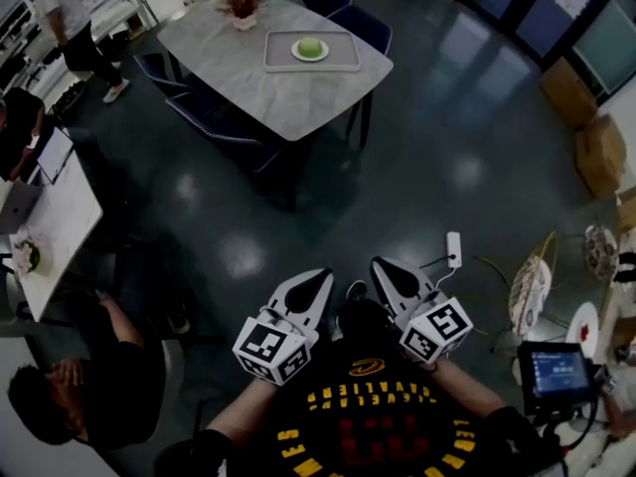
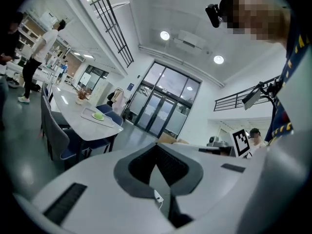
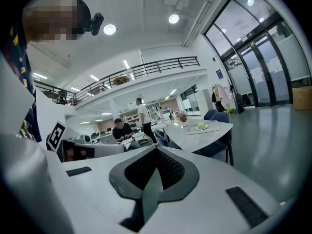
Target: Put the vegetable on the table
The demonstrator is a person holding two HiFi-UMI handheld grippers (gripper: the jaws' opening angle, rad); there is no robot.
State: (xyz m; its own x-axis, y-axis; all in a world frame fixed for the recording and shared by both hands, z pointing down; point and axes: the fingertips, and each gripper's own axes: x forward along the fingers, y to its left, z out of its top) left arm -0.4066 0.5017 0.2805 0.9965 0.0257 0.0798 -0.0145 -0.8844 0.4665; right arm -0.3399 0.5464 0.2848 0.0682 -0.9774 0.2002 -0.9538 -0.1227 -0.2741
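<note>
A round green vegetable (image 1: 310, 48) lies on a white plate (image 1: 324, 56) inside a grey tray (image 1: 280, 51) on a marble-topped table (image 1: 229, 60), far ahead of me. The same vegetable (image 2: 99, 115) (image 3: 201, 126) shows small in both gripper views. My left gripper (image 1: 321, 278) and right gripper (image 1: 380, 266) are held side by side close to my body, well short of the table. Both have their jaws shut with nothing between them.
Dark blue chairs (image 1: 350, 13) ring the table, and a potted plant (image 1: 241, 3) stands at its far end. A person (image 1: 75, 28) stands at the upper left; another (image 1: 84, 391) sits at a desk (image 1: 50, 227) at my left. Cardboard boxes (image 1: 586, 127) and a monitor (image 1: 556, 371) lie at my right.
</note>
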